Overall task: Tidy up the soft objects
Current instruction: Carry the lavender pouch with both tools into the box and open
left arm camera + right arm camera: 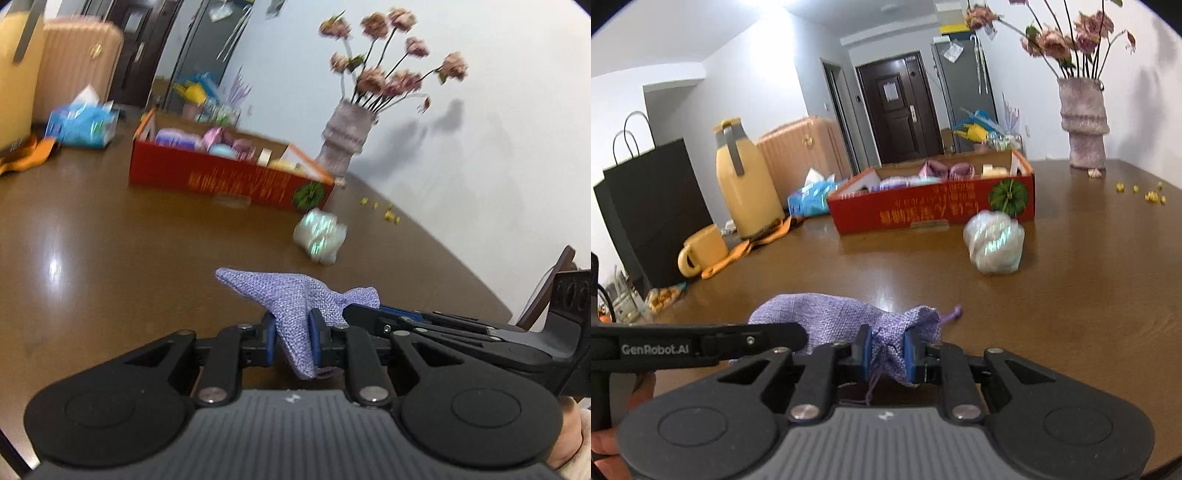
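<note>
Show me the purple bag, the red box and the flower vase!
purple bag (pixel 820 317), right wrist view, on its woven body.
red box (pixel 923 206), right wrist view, on its front wall.
flower vase (pixel 1084 125), right wrist view, on its ribbed middle.

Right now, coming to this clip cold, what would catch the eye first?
The lavender woven pouch in the foreground, pinched at once by both the left gripper and the right gripper, low over the brown table. Behind it stands a red cardboard box full of soft, colourful items, with a shiny white bundle lying just in front of its corner. A vase of dried pink flowers stands at the far right by the wall.
</note>
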Action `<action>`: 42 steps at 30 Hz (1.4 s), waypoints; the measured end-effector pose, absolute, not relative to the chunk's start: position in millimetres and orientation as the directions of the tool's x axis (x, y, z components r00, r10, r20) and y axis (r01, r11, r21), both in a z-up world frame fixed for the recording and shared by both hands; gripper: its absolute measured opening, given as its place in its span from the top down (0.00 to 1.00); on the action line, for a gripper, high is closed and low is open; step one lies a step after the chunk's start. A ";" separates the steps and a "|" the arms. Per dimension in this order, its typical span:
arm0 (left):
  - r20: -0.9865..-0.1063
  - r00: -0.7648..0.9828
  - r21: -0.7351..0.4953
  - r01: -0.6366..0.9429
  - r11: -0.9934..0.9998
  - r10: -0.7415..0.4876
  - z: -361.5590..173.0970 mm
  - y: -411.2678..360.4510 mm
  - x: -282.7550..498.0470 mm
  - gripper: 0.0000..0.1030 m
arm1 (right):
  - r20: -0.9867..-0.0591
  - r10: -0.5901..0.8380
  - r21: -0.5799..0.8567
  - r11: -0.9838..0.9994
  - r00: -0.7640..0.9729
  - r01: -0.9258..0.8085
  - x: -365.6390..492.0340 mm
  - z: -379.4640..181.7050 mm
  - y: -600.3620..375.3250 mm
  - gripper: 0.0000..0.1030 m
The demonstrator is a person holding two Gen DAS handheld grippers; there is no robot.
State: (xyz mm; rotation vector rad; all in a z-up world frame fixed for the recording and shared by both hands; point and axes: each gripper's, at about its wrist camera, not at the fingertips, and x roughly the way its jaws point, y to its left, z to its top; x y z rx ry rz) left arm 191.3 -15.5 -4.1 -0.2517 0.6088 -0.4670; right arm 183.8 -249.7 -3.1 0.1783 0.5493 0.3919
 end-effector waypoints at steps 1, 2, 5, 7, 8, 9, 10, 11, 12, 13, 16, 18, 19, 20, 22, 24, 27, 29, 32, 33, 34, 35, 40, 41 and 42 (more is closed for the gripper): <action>-0.475 0.727 -0.357 0.356 0.864 -0.496 2.4 -15.2 196.9 0.82 | -0.456 0.412 0.264 0.909 0.789 -0.322 189.5 3.9 -251.3 0.83; -0.460 0.731 -0.358 0.367 0.859 -0.504 9.2 -14.3 204.0 0.82 | -0.442 0.412 0.258 0.909 0.797 -0.327 195.4 10.3 -252.1 0.83; -0.416 0.752 -0.348 0.388 0.853 -0.511 32.8 -14.1 236.3 0.82 | -0.392 0.416 0.222 0.908 0.820 -0.354 224.3 35.8 -251.9 0.83; -0.376 0.777 -0.331 0.397 0.856 -0.505 50.8 -15.1 261.4 0.82 | -0.360 0.420 0.195 0.907 0.833 -0.373 251.9 53.9 -251.3 0.83; -0.358 0.788 -0.323 0.399 0.858 -0.501 59.4 -15.9 273.5 0.82 | -0.349 0.422 0.186 0.906 0.837 -0.380 265.2 61.7 -250.8 0.83; -0.341 0.798 -0.310 0.403 0.861 -0.496 67.9 -17.3 287.3 0.82 | -0.335 0.422 0.175 0.906 0.842 -0.385 282.5 70.8 -251.0 0.83; -0.330 0.805 -0.303 0.404 0.863 -0.493 75.4 -18.7 302.3 0.82 | -0.324 0.422 0.165 0.907 0.847 -0.388 295.4 77.1 -250.7 0.83; -0.325 0.809 -0.301 0.403 0.864 -0.491 81.7 -20.4 320.1 0.82 | -0.316 0.420 0.147 0.907 0.851 -0.394 315.3 84.9 -249.9 0.83; -0.324 0.808 -0.304 0.404 0.863 -0.492 87.0 -21.9 340.7 0.82 | -0.314 0.415 0.142 0.910 0.854 -0.390 333.9 90.9 -249.4 0.83; -0.329 0.805 -0.311 0.401 0.862 -0.494 90.6 -23.3 363.1 0.82 | -0.319 0.410 0.144 0.912 0.854 -0.384 353.6 94.9 -249.8 0.83; -0.379 0.784 -0.334 0.380 0.863 -0.492 90.1 -28.6 437.1 0.82 | -0.373 0.401 0.164 0.916 0.837 -0.366 428.8 99.3 -249.4 0.83; -0.441 0.765 -0.350 0.334 0.875 -0.469 80.0 -32.8 488.0 0.83 | -0.443 0.387 0.180 0.922 0.809 -0.343 485.5 91.7 -247.3 0.83; -0.466 0.755 -0.346 0.323 0.881 -0.461 72.6 -35.3 511.6 0.83 | -0.478 0.384 0.196 0.923 0.790 -0.331 510.3 85.8 -246.4 0.83; -0.497 0.754 -0.338 0.286 0.897 -0.428 63.8 -37.2 533.8 0.83 | -0.516 0.384 0.212 0.923 0.766 -0.320 534.6 78.2 -245.3 0.83; -0.550 0.734 -0.323 0.254 0.912 -0.399 47.7 -39.7 568.0 0.83 | -0.580 0.389 0.256 0.921 0.716 -0.293 581.3 60.0 -242.4 0.83; -0.599 0.718 -0.277 0.230 0.933 -0.355 32.1 -43.7 592.0 0.83 | -0.629 0.379 0.256 0.925 0.679 -0.280 612.4 44.5 -235.7 0.83; -0.676 0.672 -0.209 0.219 0.953 -0.302 12.9 -50.9 612.4 0.83 | -0.710 0.380 0.273 0.924 0.592 -0.266 648.2 17.1 -225.5 0.83; -0.715 0.645 -0.137 0.246 0.960 -0.268 3.1 -59.2 616.8 0.85 | -0.752 0.377 0.276 0.925 0.542 -0.260 658.9 3.2 -222.4 0.83; -0.777 0.571 -0.152 0.238 0.959 -0.265 -7.9 -56.4 626.5 0.86 | -0.784 0.385 0.312 0.922 0.486 -0.227 668.6 -9.3 -221.8 0.83; -0.796 0.545 -0.163 0.226 0.960 -0.263 -10.1 -55.0 630.9 0.86 | -0.789 0.388 0.320 0.921 0.476 -0.221 669.9 -10.5 -221.5 0.83; -0.820 0.509 -0.170 0.218 0.961 -0.261 -13.9 -54.2 635.7 0.86 | -0.801 0.389 0.322 0.921 0.456 -0.219 671.6 -12.6 -220.2 0.83; -0.829 0.490 -0.187 0.212 0.959 -0.270 -16.5 -52.3 638.4 0.85 | -0.811 0.385 0.315 0.922 0.441 -0.226 672.5 -14.0 -218.0 0.84; -0.823 0.496 -0.181 0.233 0.955 -0.277 -6.3 -46.2 627.4 0.71 | -0.809 0.324 0.227 0.942 0.490 -0.247 654.9 3.0 -207.2 0.73; -0.814 0.508 -0.185 0.236 0.954 -0.283 0.4 -43.5 621.8 0.70 | -0.800 0.328 0.232 0.941 0.502 -0.246 652.8 8.8 -211.3 0.71; -0.800 0.528 -0.188 0.231 0.955 -0.286 8.9 -39.8 615.5 0.66 | -0.790 0.337 0.243 0.939 0.513 -0.243 647.7 18.3 -215.8 0.70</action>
